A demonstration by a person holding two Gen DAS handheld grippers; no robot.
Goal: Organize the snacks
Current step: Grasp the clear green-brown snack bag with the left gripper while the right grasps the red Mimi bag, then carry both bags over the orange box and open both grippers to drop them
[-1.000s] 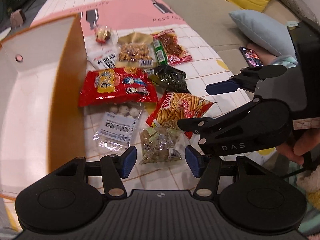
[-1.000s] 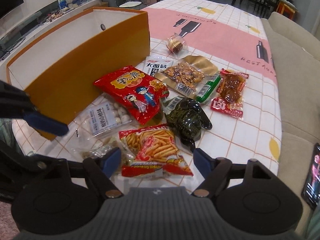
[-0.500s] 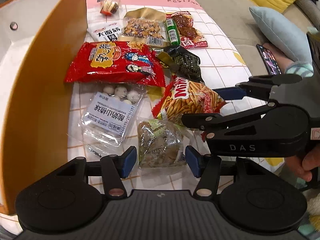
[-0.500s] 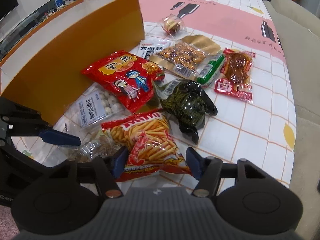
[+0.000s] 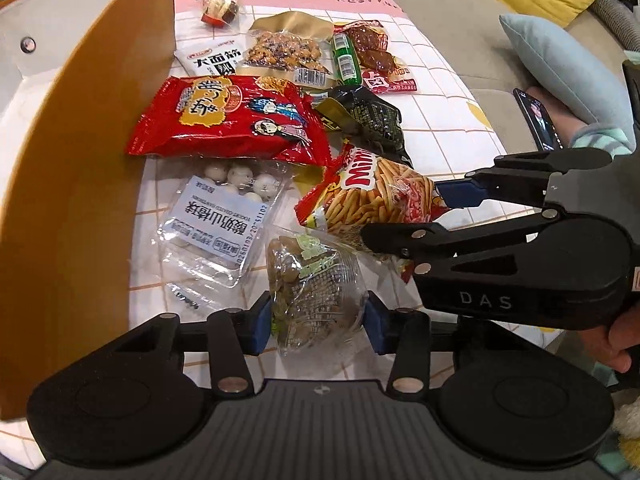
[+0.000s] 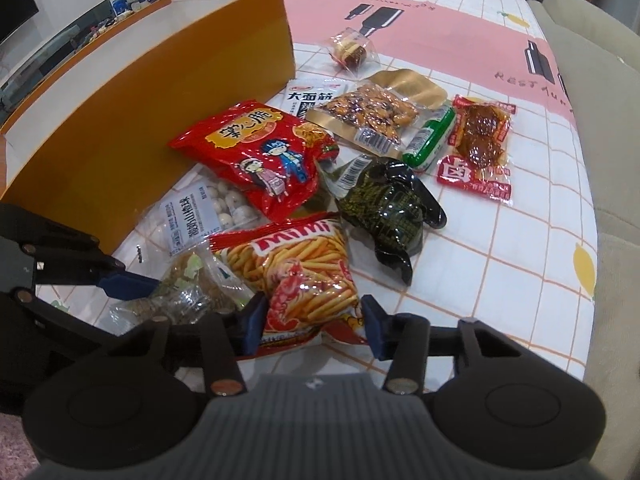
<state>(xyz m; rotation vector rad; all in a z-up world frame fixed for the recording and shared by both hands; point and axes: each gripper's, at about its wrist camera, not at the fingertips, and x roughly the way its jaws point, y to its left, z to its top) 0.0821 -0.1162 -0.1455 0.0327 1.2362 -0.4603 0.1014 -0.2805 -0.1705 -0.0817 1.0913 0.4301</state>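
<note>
Several snack packs lie on the table beside an orange box (image 5: 76,184) (image 6: 132,120). My left gripper (image 5: 316,326) is open, its blue pads on either side of a clear pack of green-brown snacks (image 5: 314,292) (image 6: 188,288). My right gripper (image 6: 312,326) is open, its pads on either side of the near end of a red Mimi fries bag (image 6: 308,276) (image 5: 372,200). The right gripper also shows in the left wrist view (image 5: 424,212), over that bag. Beyond lie a big red bag (image 5: 228,120) (image 6: 260,152), a clear pack of white balls (image 5: 224,216) and a dark green pack (image 6: 388,204).
Farther back lie a nut pack (image 6: 368,112), a green sausage (image 6: 430,140), a red meat pack (image 6: 478,144), a white pack (image 5: 212,60) and a small wrapped sweet (image 6: 350,50). A sofa with cushions (image 5: 560,68) and a phone (image 5: 538,120) runs along the right.
Both grippers moved forward and down. The left gripper's pads now flank the clear green-brown pack, and the right gripper's pads flank the Mimi bag's near end.
</note>
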